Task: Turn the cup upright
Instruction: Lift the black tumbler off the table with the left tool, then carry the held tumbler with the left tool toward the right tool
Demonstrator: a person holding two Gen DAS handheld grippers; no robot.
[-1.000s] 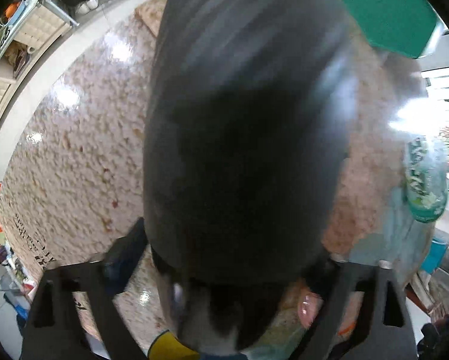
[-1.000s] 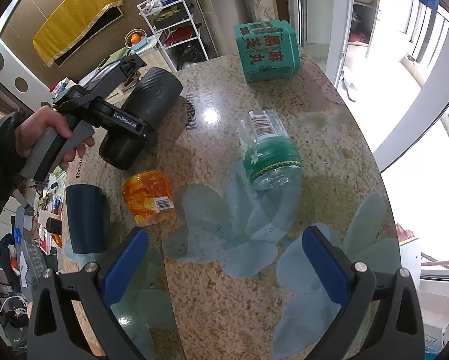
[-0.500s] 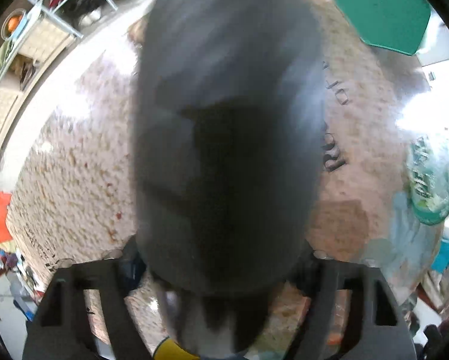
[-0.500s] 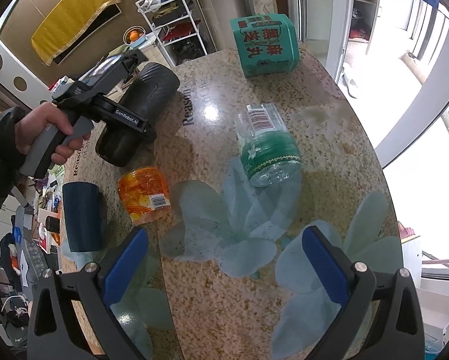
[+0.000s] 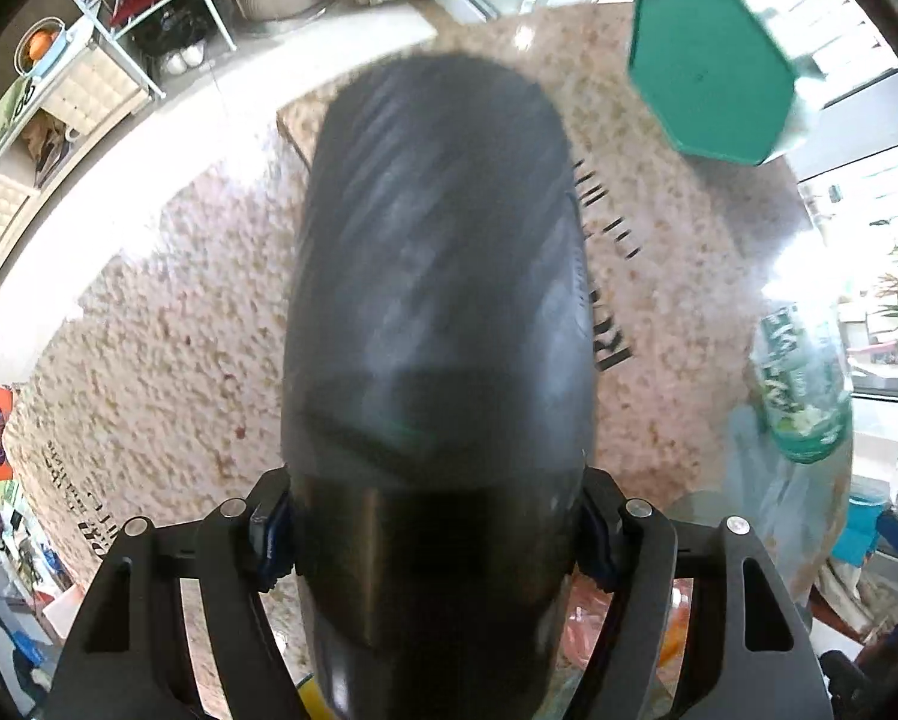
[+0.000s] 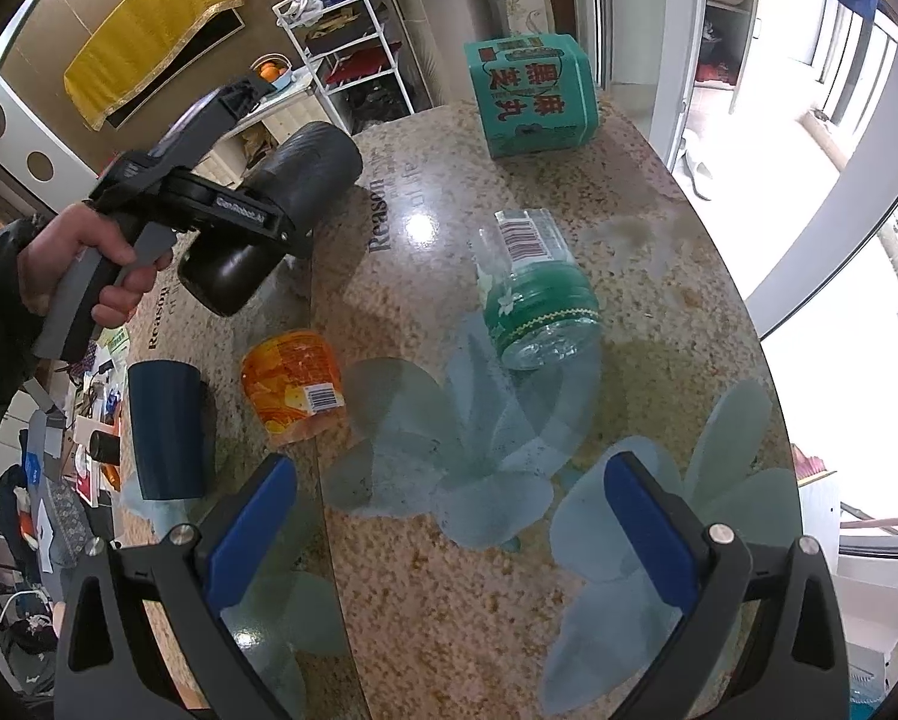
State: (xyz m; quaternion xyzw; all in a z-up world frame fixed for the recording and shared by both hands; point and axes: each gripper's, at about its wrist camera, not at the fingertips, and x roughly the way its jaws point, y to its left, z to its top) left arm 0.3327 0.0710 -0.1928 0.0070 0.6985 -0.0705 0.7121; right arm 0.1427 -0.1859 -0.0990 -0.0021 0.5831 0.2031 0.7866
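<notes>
Here the left gripper's [image 5: 437, 534] fingers clamp the tilted black cup [image 5: 437, 300]; right gripper's [image 6: 449, 528] fingers gape.

Glossy speckled stone table [image 6: 658, 228] (ribbed black cup [image 6: 281, 204])

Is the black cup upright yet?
No. The black cup is tilted, clamped in the left gripper, its long axis slanting over the table.

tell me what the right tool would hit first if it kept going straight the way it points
Most likely the bare table top between its open fingers. Beyond that lies the clear plastic bottle on its side, slightly right of centre, though depth is hard to judge in this fisheye view.
</notes>
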